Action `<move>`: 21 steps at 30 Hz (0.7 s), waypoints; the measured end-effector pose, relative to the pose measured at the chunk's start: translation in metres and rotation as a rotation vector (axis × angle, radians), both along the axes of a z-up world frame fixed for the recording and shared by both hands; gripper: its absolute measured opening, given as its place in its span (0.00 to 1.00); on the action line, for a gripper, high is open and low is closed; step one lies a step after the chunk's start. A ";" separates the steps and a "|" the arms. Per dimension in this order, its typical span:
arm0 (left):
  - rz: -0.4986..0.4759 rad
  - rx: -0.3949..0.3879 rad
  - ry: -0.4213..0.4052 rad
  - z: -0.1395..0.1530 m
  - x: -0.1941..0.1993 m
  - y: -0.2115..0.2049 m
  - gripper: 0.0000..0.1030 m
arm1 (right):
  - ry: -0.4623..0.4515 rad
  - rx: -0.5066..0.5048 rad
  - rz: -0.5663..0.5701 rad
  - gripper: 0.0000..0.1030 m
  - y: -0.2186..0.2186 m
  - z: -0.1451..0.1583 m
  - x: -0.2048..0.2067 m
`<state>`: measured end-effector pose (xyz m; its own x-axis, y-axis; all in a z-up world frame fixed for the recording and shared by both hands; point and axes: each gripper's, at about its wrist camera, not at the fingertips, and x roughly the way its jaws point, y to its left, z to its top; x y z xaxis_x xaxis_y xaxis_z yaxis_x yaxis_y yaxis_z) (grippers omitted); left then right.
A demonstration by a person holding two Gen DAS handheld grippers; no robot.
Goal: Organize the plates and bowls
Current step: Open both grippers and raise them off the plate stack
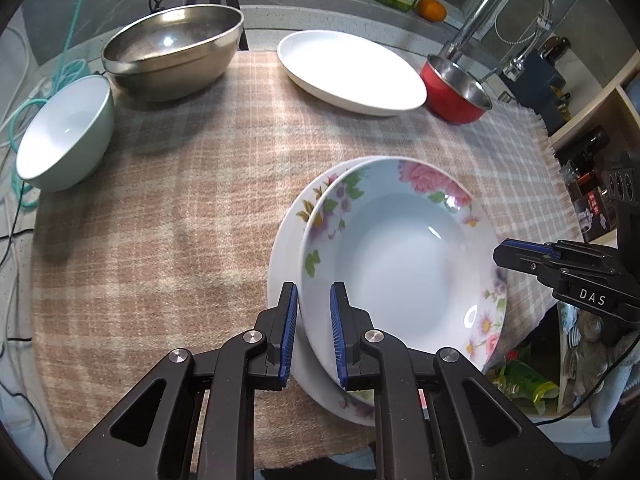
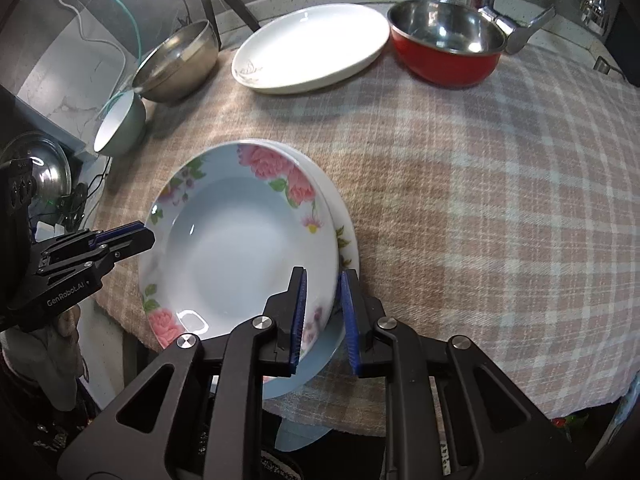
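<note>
A floral deep plate [image 1: 404, 256] is held tilted over a second floral plate [image 1: 286, 248] that lies on the checked cloth. My left gripper [image 1: 314, 332] is shut on the near rim of the upper plate. My right gripper [image 2: 324, 316] grips the opposite rim of the same plate [image 2: 244, 248], with the lower plate [image 2: 344, 224] showing beneath. The right gripper also shows in the left wrist view [image 1: 520, 256], and the left gripper in the right wrist view [image 2: 132, 236].
On the checked cloth [image 1: 180, 200] stand a steel bowl [image 1: 172, 48], a mint bowl [image 1: 64, 136], a white oval plate [image 1: 352, 72] and a red pot [image 1: 456, 88]. A tap [image 1: 508, 8] rises behind. The cloth edge lies near the plates.
</note>
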<state>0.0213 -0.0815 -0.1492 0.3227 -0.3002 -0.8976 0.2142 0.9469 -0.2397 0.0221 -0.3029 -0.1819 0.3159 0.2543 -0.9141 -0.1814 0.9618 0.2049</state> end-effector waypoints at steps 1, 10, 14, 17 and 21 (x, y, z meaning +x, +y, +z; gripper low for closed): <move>0.004 -0.008 -0.001 0.002 0.000 0.002 0.13 | -0.015 -0.005 -0.002 0.18 -0.001 0.004 0.000; 0.062 -0.091 -0.040 0.024 0.019 0.020 0.14 | -0.130 0.023 -0.059 0.31 -0.027 0.035 0.016; 0.085 -0.085 -0.069 0.032 0.034 0.021 0.14 | -0.187 0.027 -0.047 0.31 -0.032 0.048 0.026; 0.095 -0.091 -0.099 0.039 0.045 0.018 0.14 | -0.208 0.027 -0.032 0.31 -0.033 0.055 0.037; 0.095 -0.099 -0.110 0.043 0.057 0.010 0.14 | -0.228 0.033 -0.003 0.31 -0.032 0.068 0.056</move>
<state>0.0785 -0.0712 -0.1065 0.4480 -0.3485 -0.8233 0.1549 0.9372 -0.3125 0.0782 -0.3351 -0.1142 0.5141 0.2814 -0.8103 -0.2235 0.9560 0.1901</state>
